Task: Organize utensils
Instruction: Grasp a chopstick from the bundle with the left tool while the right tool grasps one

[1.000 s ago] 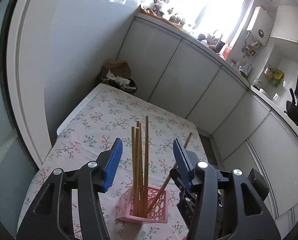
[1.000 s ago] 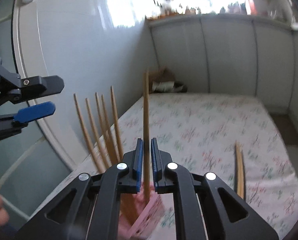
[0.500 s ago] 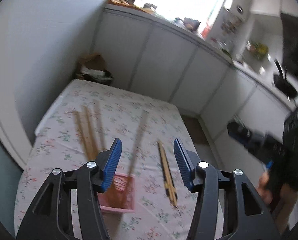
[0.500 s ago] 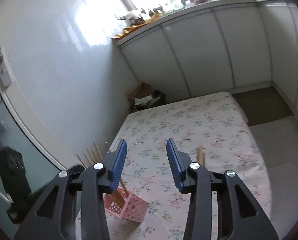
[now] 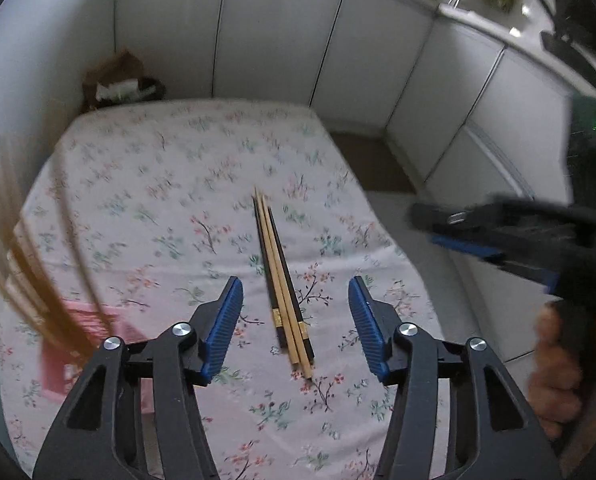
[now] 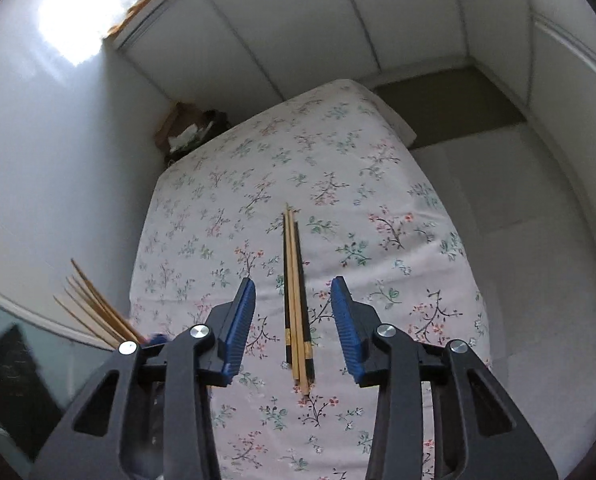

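Through the left wrist camera I see my left gripper (image 5: 294, 328) held above the floral tablecloth (image 5: 169, 184), its jaws spread wide and holding nothing. Between the blue pads (image 5: 222, 326), down on the cloth, lies a bundle of chopsticks (image 5: 282, 280): two dark ones with gold bands and light wooden ones, side by side and touching, tips pointing to the far side. At the near left a pink holder (image 5: 82, 354) stands on the cloth with wooden chopsticks (image 5: 25, 276) leaning out of it to the left; that part is blurred. On the right, off the table edge, I see my right gripper (image 5: 464, 236) side-on, with a hand behind it; it too is blurred.

Through the right wrist camera my right gripper (image 6: 293, 326) also hangs over the cloth (image 6: 378, 200), jaws wide apart and empty. The same bundle of chopsticks (image 6: 294, 300) lies between its fingers (image 6: 346, 324), running near to far. At the near left the standing wooden chopsticks (image 6: 93, 308) fan out past the table edge; their holder is hidden behind the gripper. At the far left corner, beyond the table, sits a brown bag (image 6: 185, 128) against white cabinets (image 6: 298, 32).
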Demonstrator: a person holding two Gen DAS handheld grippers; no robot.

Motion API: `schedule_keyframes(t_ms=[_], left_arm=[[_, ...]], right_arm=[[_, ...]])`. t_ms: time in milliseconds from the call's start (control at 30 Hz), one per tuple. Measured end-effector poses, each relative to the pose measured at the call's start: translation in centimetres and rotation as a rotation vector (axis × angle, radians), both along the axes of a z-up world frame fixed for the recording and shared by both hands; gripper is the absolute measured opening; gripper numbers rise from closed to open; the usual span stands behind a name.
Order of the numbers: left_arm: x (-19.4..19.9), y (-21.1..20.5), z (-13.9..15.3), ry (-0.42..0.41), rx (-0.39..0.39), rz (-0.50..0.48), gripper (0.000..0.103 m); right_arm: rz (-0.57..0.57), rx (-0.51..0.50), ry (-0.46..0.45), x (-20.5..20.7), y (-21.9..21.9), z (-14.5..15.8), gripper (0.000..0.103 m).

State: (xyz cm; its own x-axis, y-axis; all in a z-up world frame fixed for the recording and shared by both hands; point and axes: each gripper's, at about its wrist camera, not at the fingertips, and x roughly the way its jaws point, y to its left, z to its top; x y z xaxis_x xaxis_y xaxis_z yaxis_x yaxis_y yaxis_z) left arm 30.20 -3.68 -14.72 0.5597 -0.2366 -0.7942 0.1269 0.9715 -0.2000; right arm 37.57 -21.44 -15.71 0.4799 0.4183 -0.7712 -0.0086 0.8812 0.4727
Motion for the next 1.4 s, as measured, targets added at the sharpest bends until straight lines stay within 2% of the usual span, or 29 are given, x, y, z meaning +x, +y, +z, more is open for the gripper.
schedule_keyframes(t_ms=[67,100,200,267,367,667,733,967,1033,1233,1300,1400], left_arm=[[2.0,-0.4,-1.8,0.056,-0.001,0.014,0.042],[2.7,-0.6,-2.4,0.072,0.002,0.020,0.040],[5.2,-0.6,-4.5,0.118,0.029,0.048,0.029],[6.4,-0.6,-6.1,0.156,0.057,0.058,0.017],[7.6,-0.3,-7.8,0.192,0.075,0.090,0.016],[10.6,-0.1,-10.5,0.257,0.076,0.115,0.015],[11.0,-0.1,-11.0,0.270,0.069,0.108,0.010],[11.6,-0.5,-11.9,0.280,0.034,0.082,0.008],[11.8,-0.3,-12.0,0.290,0.013,0.088,0.008],[11.9,-1.0,-12.3,0.271,0.069,0.052,0.005],[11.7,-0.5,-11.8,0.265,0.031,0.077,0.005],[10.4,0.2,-9.0,0.192,-0.034,0.071,0.005]], right_arm=[[-0.010,-0.018,-0.008,0.1,-0.8,0.1,0.036],[-0.014,-0.034,-0.010,0.1,-1.1,-0.1,0.030],[-0.012,-0.061,0.012,1.0,-1.3,-1.5,0.024],[0.013,-0.094,0.047,1.6,-0.9,-2.8,0.023],[0.025,-0.109,0.082,2.3,-0.9,-4.1,0.023],[0.031,-0.080,0.091,2.5,-1.1,-4.1,0.025],[0.029,-0.075,0.093,2.5,-1.2,-4.1,0.025],[0.029,-0.072,0.097,2.9,-1.3,-4.3,0.025],[0.029,-0.073,0.103,2.9,-1.1,-4.5,0.025],[0.042,-0.087,0.109,3.3,-0.6,-5.2,0.025],[0.058,-0.104,0.122,3.7,-0.2,-6.0,0.023],[0.118,-0.139,0.156,4.4,1.3,-8.0,0.017]])
